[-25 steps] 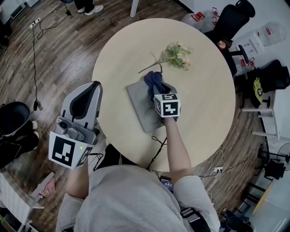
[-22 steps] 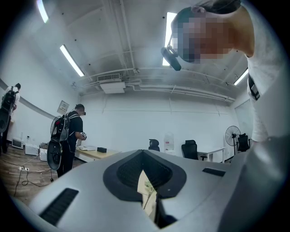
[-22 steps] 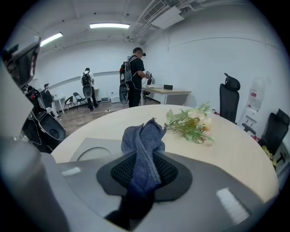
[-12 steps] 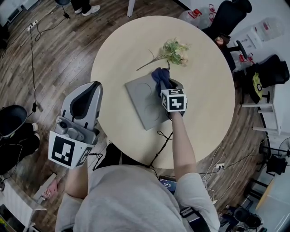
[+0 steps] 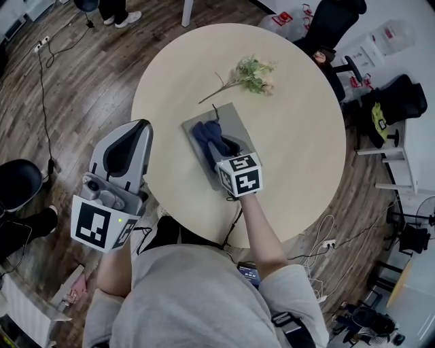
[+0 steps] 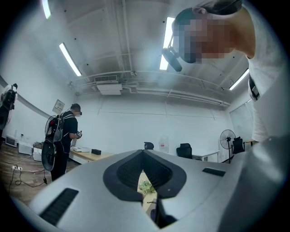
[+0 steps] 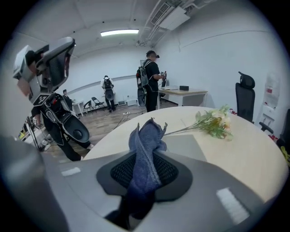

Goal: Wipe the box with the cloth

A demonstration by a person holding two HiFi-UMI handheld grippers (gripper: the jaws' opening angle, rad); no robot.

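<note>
A flat grey box (image 5: 234, 126) lies in the middle of the round beige table (image 5: 306, 136). A dark blue cloth (image 5: 207, 134) rests bunched on the box's left part, and my right gripper (image 5: 219, 148) is shut on it. In the right gripper view the cloth (image 7: 145, 149) stands up between the jaws of the right gripper (image 7: 144, 170), with the box (image 7: 192, 142) just beyond. My left gripper (image 5: 129, 139) hangs off the table's left edge. The left gripper (image 6: 144, 156) has its jaws together and holds nothing.
An artificial flower sprig (image 5: 248, 73) lies on the table beyond the box, and the flower sprig (image 7: 213, 121) is to the right in the right gripper view. A black cable (image 5: 234, 211) drops over the near table edge. Office chairs (image 5: 340, 20) stand around; people (image 7: 152, 79) stand at a far desk.
My right gripper has swept the cloth from the box's far right corner back across the top to its left, nearer part. The left gripper has stayed still.
</note>
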